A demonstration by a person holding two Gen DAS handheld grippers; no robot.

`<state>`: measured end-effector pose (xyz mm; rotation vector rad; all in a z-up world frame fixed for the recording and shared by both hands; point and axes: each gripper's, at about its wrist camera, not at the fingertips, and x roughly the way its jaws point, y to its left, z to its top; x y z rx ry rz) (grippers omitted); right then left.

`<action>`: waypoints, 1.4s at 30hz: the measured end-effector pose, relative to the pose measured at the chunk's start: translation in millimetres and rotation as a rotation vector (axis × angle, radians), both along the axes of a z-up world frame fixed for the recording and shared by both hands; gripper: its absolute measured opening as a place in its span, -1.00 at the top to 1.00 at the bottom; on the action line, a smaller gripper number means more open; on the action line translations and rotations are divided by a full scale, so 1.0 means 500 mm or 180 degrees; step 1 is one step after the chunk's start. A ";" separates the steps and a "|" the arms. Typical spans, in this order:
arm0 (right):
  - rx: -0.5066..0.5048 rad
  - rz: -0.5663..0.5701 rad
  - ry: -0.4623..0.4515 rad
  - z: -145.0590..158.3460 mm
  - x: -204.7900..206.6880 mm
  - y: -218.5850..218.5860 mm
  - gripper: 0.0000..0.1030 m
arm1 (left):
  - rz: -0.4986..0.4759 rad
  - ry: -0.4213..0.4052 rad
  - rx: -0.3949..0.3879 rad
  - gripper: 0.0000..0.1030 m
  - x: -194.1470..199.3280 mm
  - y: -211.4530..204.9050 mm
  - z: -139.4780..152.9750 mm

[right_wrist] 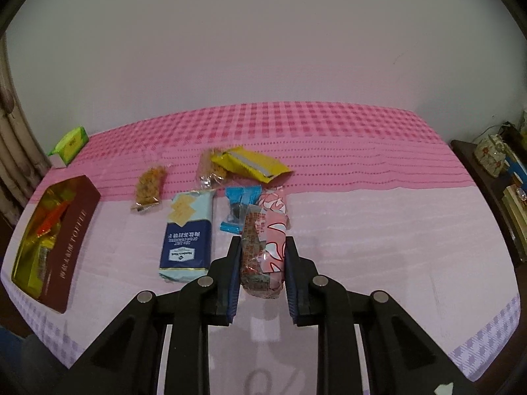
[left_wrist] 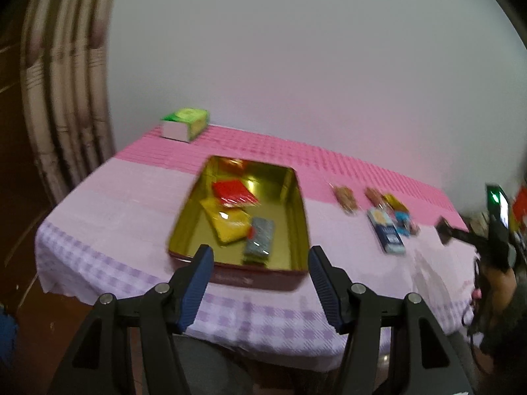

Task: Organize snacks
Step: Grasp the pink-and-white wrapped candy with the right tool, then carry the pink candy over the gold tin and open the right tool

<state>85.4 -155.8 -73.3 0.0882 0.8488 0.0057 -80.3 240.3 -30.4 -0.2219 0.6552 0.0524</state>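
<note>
The right gripper (right_wrist: pixel 262 256) clamps a pink snack bar (right_wrist: pixel 266 247) above the table; the left gripper (left_wrist: pixel 258 283) gapes empty. Three packets fill the tin (left_wrist: pixel 293 204); five wait at its three o'clock.

From my right camera the tin (right_wrist: pixel 62 237) sits at the worktop's (right_wrist: pixel 378 230) left edge with packets (left_wrist: pixel 230 220) inside. A cracker pack (right_wrist: pixel 187 233) lies right of it, a small box (right_wrist: pixel 69 144) behind, and a wrapped snack (right_wrist: pixel 263 247) between my right tongs (right_wrist: pixel 262 247).
</note>
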 end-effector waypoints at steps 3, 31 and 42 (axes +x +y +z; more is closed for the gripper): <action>0.0001 0.0015 -0.0056 0.018 -0.012 0.004 0.59 | 0.0187 -0.0011 -0.0044 -0.18 -0.006 0.028 0.005; -0.0133 0.0686 -0.0300 0.117 -0.008 0.232 0.59 | 0.1155 -0.0194 -0.0088 -0.18 -0.086 0.147 0.032; -0.0180 0.1029 -0.0291 0.128 0.029 0.381 0.59 | 0.1208 -0.0073 -0.0087 -0.18 -0.074 0.165 0.012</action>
